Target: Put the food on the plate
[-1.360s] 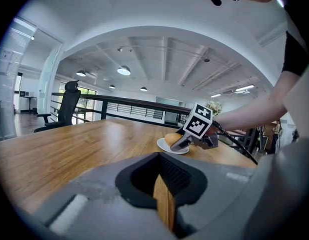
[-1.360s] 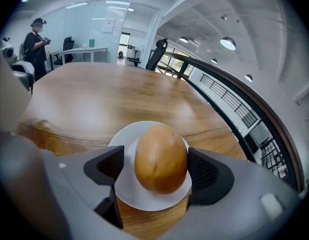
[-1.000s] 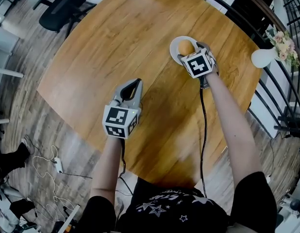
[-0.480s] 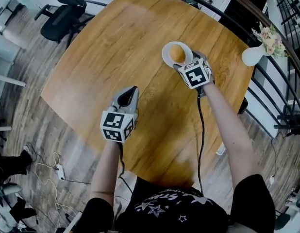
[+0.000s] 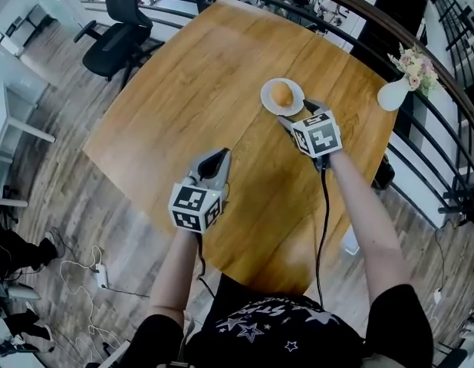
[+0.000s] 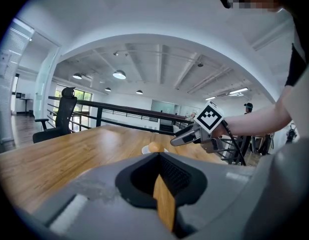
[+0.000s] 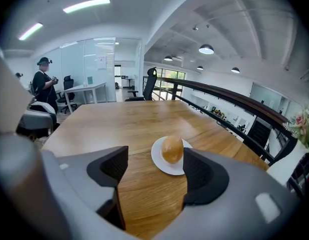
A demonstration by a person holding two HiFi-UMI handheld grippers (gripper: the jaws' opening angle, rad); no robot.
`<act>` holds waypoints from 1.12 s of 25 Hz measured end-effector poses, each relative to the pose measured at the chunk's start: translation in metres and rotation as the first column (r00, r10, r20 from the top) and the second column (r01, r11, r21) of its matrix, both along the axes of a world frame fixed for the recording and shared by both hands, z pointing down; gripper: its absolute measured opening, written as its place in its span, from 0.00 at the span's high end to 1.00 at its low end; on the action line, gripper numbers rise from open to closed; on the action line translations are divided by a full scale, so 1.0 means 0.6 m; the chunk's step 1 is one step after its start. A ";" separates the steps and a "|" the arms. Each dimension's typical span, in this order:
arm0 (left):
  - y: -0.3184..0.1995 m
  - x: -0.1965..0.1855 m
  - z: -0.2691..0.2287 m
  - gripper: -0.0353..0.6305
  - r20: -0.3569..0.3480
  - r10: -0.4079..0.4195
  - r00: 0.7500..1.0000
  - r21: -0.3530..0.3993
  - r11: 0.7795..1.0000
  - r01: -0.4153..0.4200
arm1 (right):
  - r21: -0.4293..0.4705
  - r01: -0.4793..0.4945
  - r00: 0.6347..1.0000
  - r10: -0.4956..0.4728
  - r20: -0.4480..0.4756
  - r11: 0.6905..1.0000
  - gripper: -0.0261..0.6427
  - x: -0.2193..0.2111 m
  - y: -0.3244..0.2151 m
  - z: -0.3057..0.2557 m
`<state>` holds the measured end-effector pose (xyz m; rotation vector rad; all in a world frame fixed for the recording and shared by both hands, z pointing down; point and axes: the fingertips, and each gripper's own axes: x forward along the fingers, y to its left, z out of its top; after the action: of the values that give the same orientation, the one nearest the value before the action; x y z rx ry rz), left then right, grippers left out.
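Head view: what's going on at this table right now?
A person works over a wooden table with a gripper in each hand. The bread roll sits on the white plate. The right gripper hangs just short of the plate, its jaws apart with nothing between them and closing. The left gripper hovers nearer the person, jaws together and empty.

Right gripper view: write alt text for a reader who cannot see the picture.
A round golden bun sits on a small white plate on a wooden table, just beyond the right gripper, whose jaws stand apart with nothing gripped and are closing. A dark railing runs behind the table.
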<state>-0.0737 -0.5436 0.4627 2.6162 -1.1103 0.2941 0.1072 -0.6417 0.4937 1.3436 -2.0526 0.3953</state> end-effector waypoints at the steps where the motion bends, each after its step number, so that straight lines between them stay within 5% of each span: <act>1: 0.009 -0.001 -0.005 0.94 0.002 0.000 1.000 0.002 1.000 0.000 | 0.008 0.010 1.000 -0.010 0.002 1.000 0.44 -0.004 0.009 -0.007; 14: 0.130 0.017 -0.064 0.94 -0.020 -0.010 1.000 0.020 1.000 0.010 | 0.151 0.041 0.999 -0.039 -0.020 0.988 0.53 -0.004 0.149 -0.088; 28: 0.292 0.067 -0.070 0.94 0.009 -0.060 0.998 0.037 0.998 0.060 | 0.171 0.043 0.990 -0.065 0.124 0.984 0.67 0.024 0.338 -0.081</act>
<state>-0.0335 -0.3684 0.4208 2.6101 -1.2066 0.2770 0.1214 -0.4390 0.4451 1.3883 -2.2675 0.2970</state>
